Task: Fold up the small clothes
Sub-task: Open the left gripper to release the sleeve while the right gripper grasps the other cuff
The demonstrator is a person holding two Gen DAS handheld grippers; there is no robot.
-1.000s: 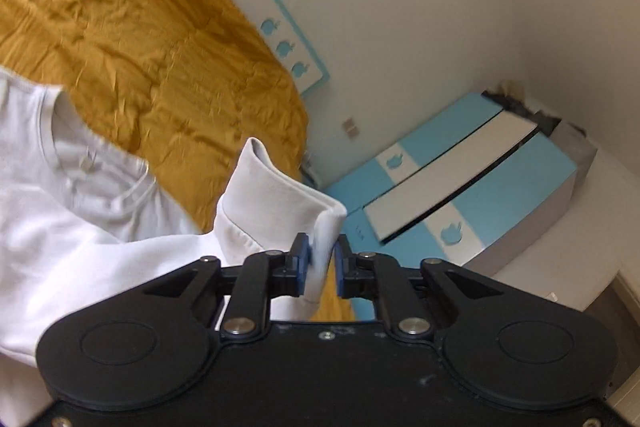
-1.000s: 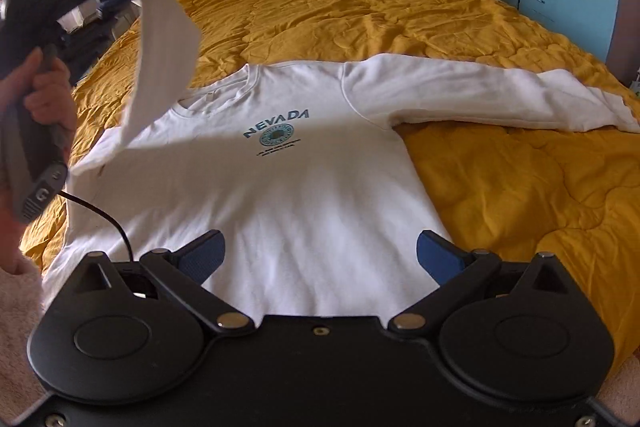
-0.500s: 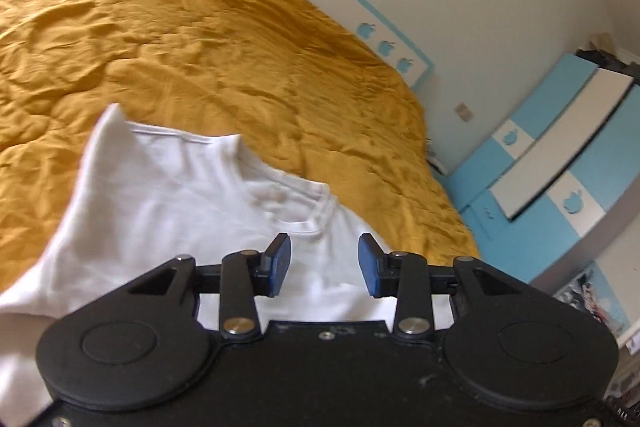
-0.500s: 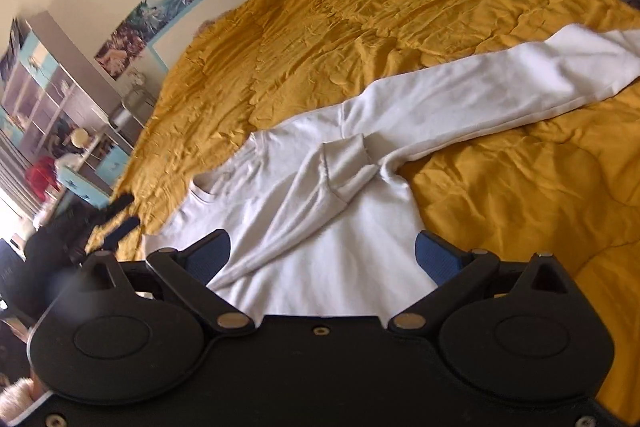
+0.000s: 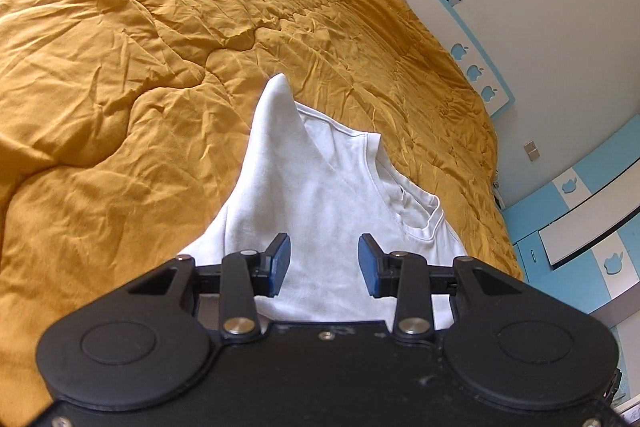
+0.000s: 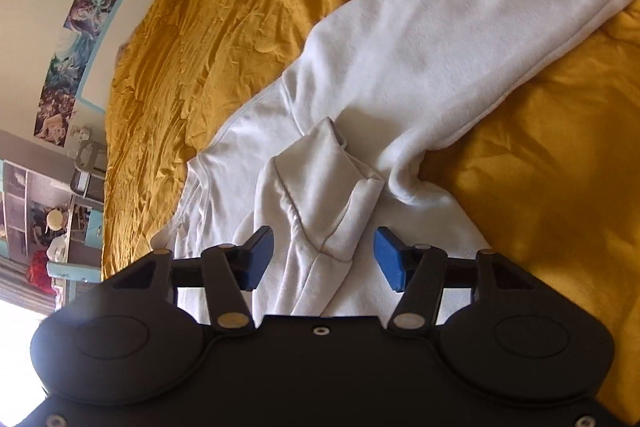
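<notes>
- Step in hand: sleeve folding. The white sweatshirt (image 6: 360, 75) lies flat on the orange quilt (image 5: 120, 47). One sleeve already lies folded across the chest, its cuff (image 6: 336, 187) at lower centre of the right wrist view. The other sleeve (image 6: 500, 7) stretches unfolded toward the upper right.
- Next move, as a judgement: the outstretched sleeve is probably to be gripped near its far end and carried across the body; its cuff lies outside the frame.
- Left gripper (image 5: 324, 265): lower centre of its view, jaws apart and empty, poised over the shoulder region; the collar (image 5: 424, 223) lies just right of its fingers.
- Right gripper (image 6: 323, 263): lower centre of its view, jaws apart, straddling the folded cuff; contact cannot be determined.
</notes>
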